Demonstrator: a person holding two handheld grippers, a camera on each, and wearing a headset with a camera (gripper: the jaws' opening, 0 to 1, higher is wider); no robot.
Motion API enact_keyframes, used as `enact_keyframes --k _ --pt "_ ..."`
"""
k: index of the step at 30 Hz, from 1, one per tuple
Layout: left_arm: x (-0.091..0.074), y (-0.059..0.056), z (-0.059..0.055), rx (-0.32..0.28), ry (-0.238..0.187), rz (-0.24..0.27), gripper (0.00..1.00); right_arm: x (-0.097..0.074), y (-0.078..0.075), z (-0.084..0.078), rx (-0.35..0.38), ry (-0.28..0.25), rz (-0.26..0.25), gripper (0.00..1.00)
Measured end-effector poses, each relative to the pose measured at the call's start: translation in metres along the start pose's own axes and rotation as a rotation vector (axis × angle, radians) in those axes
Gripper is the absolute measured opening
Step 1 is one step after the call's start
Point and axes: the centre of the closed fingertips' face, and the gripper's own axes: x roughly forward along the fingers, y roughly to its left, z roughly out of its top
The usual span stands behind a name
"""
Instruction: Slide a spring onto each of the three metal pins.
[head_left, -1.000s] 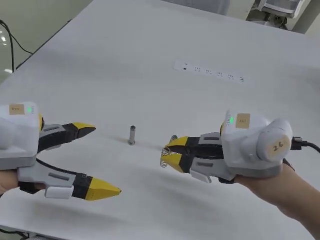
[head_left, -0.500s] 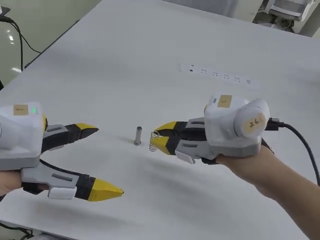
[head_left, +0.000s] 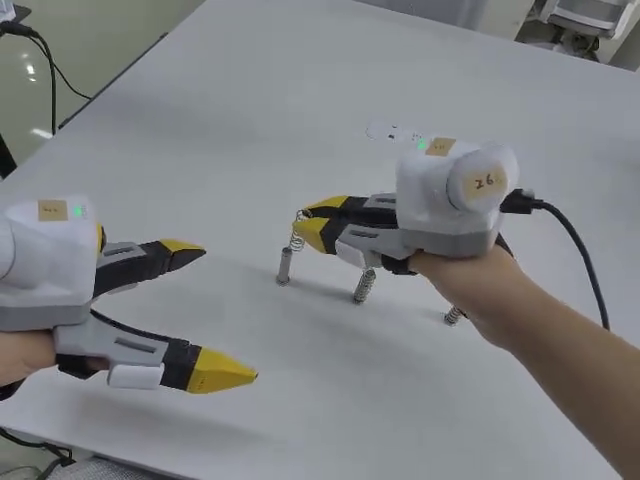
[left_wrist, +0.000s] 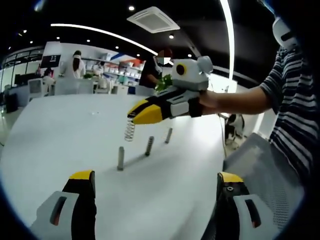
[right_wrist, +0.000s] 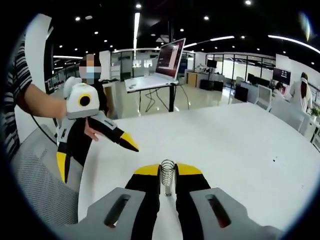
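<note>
On right gripper, "26" sticker

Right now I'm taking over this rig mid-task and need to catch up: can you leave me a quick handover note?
Left gripper: open and empty, hovering over the table on the near side.
Right gripper: shut on a spring, held just above the bare pin.
Done: the middle pin and the far-right pin appear to carry springs already.
Left to do: lower the held spring over the bare pin, then release.
</note>
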Motion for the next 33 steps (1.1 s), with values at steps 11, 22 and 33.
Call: enact_keyframes --k 11,22,33 --pt "-0.001 0.000 -0.001 -0.007 0.001 0.000 0.98 0.011 -0.002 -0.006 0.031 0.023 0.001 0.08" --pt "-0.005 0.002 -0.004 -0.014 0.002 0.007 0.98 0.017 -0.004 -0.014 0.034 0.041 0.003 0.08" --pt "-0.008 0.004 -0.006 -0.022 0.002 0.013 0.98 0.021 -0.004 -0.020 0.045 0.055 0.009 0.08"
